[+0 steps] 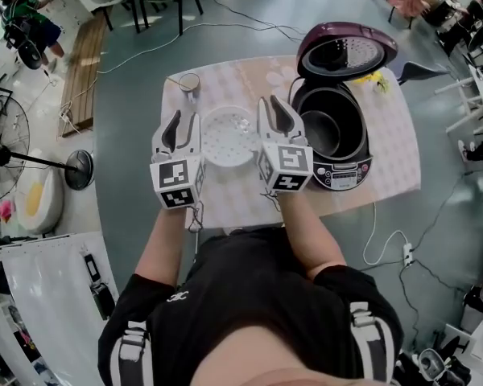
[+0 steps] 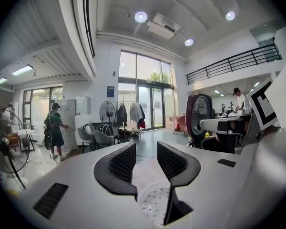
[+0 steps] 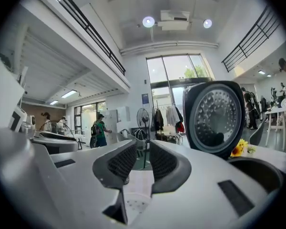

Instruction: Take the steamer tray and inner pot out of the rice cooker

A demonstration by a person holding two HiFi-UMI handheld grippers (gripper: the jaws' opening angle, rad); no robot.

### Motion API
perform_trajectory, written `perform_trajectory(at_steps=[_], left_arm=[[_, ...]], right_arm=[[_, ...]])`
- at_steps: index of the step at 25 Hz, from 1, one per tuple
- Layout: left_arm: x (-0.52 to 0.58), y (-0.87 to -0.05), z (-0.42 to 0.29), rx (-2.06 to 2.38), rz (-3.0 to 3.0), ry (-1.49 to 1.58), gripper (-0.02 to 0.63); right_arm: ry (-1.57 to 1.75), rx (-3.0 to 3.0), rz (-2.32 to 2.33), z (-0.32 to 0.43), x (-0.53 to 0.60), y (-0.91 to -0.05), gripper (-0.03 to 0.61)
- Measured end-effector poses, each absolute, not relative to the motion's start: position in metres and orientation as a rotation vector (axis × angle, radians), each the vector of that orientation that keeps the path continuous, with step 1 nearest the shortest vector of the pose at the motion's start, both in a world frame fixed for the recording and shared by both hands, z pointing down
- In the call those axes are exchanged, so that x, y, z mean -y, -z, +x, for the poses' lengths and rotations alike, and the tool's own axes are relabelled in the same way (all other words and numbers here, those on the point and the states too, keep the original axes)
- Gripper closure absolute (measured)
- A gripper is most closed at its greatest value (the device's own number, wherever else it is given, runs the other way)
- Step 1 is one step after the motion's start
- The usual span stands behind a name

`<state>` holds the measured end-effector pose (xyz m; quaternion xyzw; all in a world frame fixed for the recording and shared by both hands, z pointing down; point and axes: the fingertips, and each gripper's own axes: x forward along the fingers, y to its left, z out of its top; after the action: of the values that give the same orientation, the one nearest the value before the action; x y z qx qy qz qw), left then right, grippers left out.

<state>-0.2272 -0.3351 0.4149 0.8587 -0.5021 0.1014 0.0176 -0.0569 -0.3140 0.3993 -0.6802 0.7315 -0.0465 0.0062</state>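
Forearms outstretched, left gripper and right gripper each seemingly clamp a rim of the steamer tray, held above the table beside the rice cooker; uneven grip pressure could tilt and drop it.

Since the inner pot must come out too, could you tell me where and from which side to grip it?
I would grip the inner pot by its rim, at the left and right sides, coming down from above. It sits sunk in the rice cooker, so its outer wall is hidden, and the open lid stands behind it.
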Motion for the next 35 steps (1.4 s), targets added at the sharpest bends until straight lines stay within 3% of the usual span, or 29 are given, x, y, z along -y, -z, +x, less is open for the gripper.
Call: perform_trajectory(at_steps=[5, 7, 8, 21, 35], left_arm=[[0.323, -0.380, -0.217, 1.566, 2.700, -0.234, 0.494], [0.319, -0.372, -0.215, 1.593, 2.709, -0.214, 0.591], [0.318, -0.369, -0.213, 1.601, 2.721, -0.211, 0.609], [0.306, -0.360, -0.133, 1.536, 2.749, -0.204, 0.609], [0.279, -0.359, -0.018, 1.496, 2.775, -0.212, 0.609]], right_arm=[[-0.017, -2.257, -2.153, -0.052, 0.295, -0.355, 0.512], [-0.051, -2.230, -2.181, -0.049, 0.288, -0.346, 0.518], [-0.075, -2.217, -2.198, -0.047, 0.286, -0.344, 0.570], [-0.130, -2.236, -2.163, 0.023, 0.267, -0.327, 0.578], [-0.128, -2.237, -2.196, 0.147, 0.236, -0.328, 0.578]])
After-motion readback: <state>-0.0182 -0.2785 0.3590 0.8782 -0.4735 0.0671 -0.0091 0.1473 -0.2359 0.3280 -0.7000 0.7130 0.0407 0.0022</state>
